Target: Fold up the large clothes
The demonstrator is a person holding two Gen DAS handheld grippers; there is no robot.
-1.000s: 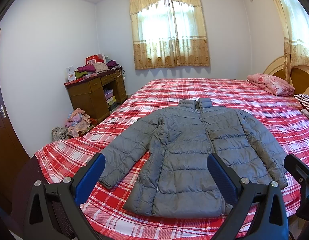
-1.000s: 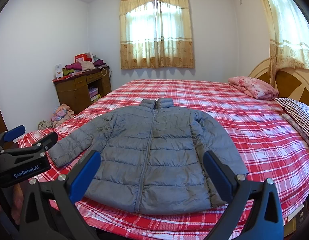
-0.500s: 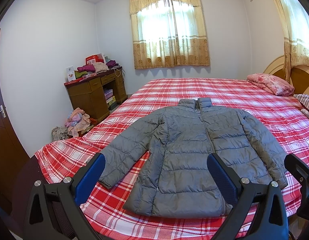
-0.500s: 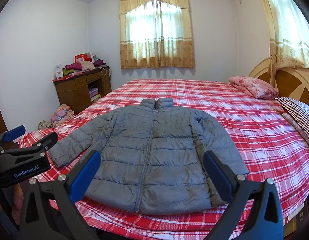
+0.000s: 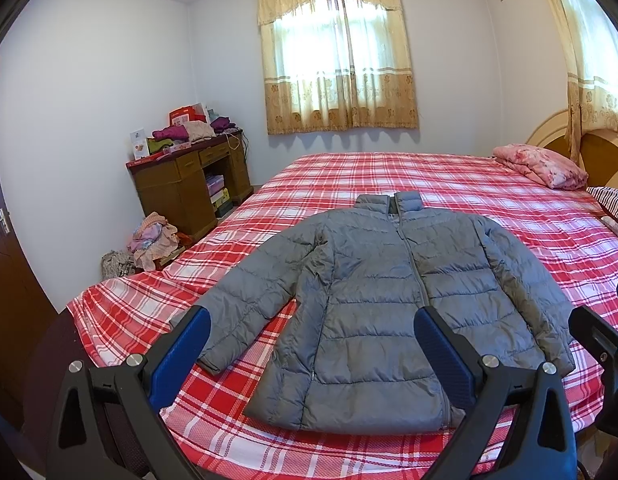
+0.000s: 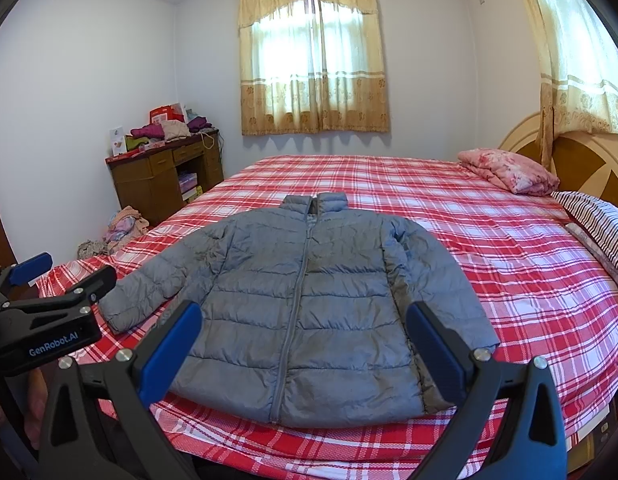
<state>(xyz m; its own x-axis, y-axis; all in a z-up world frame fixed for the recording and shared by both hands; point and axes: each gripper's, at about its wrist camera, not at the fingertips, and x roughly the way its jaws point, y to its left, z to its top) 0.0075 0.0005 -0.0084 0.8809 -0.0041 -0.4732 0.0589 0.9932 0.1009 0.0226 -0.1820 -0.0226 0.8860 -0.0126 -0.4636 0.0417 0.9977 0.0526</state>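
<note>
**Not yet begun: puffer jacket spread flat, no fold made**

Barely started, judging by the layout. Grey quilted puffer jacket [image 5: 373, 300] lying face up on the red plaid bed [image 5: 449, 176], zipped closed, collar toward the top of the frame, hem toward the bottom near the bed's near edge. Occupies the centre of both views. Left-of-frame sleeve [image 6: 149, 292] angled outward and downward, clear of the body; right-of-frame sleeve [image 6: 441, 288] lying close along the side seam. No crease, no overlap, no sleeve brought across the front.

Left gripper [image 5: 313, 344] spread wide at the bottom of the left wrist view, blue-padded fingers [image 5: 181, 356] framing the jacket's lower half with nothing between them. Right gripper [image 6: 305, 340] likewise wide open at the bottom of the right wrist view, empty. Both seemingly short of the fabric, though contact hard to rule out from this angle.

Done so far: laying out and flattening, apparently. Left to do: everything in the folding itself, probably sleeves inward over the chest, then sides, then hem up toward the collar. Puffy filling likely to spring back, so firm pressing probably needed after each fold.

Pink folded quilt [image 6: 509, 170] at right of frame, well apart.
</note>
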